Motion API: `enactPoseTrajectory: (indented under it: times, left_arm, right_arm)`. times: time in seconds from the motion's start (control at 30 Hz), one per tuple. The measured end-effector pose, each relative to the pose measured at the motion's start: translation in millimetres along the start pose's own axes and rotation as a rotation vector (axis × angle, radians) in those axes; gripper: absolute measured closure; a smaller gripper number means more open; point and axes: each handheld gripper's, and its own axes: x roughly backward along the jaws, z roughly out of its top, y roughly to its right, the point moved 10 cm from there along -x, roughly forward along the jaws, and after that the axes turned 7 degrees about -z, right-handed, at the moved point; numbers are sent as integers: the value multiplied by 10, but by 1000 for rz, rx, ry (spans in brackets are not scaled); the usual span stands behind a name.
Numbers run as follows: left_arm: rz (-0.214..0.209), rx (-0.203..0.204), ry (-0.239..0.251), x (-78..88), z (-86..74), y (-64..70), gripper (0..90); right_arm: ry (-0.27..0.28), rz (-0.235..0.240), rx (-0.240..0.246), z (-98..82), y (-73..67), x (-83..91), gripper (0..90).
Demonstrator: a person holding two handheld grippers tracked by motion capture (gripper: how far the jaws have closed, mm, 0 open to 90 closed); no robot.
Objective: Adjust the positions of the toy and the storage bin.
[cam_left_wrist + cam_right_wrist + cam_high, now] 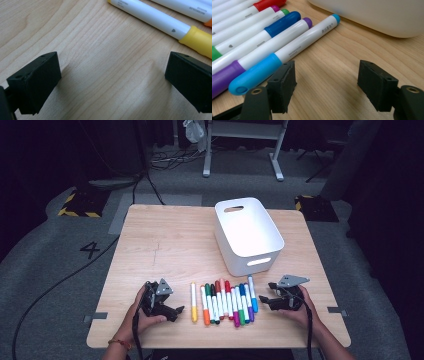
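Note:
A row of several white-barrelled markers (225, 302) with coloured caps lies side by side near the table's front edge. My left gripper (176, 314) rests on the table just left of the yellow marker (193, 302). In the left gripper view it (112, 67) stands open over bare wood, with the yellow marker (160, 18) lying beyond the jaws. My right gripper (266, 293) sits just right of the row. It (327, 72) is open, nothing between its jaws, and the light blue marker (294, 50) lies beside its left jaw.
A white plastic bin (248, 234) with handle slots stands at the back right of the wooden table (165, 245); its wall (374, 15) rises just beyond the right gripper. Cables, a desk frame and taped floor marks lie beyond the table.

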Motion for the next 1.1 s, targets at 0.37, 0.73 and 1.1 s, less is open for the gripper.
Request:
enactPoseTrajectory:
  times: [0.37,0.73,1.1]
  left_arm:
    - [-33,15,53,4,276,-28,176]
    - [-40,-23,25,-190,310,58,233]
    - [-29,-39,25,-219,391,94,204]
  right_arm:
    - [9,17,19,20,-77,-5,356]
    - [-4,39,46,62,-134,-39,348]
    - [-6,38,71,84,-136,-54,338]
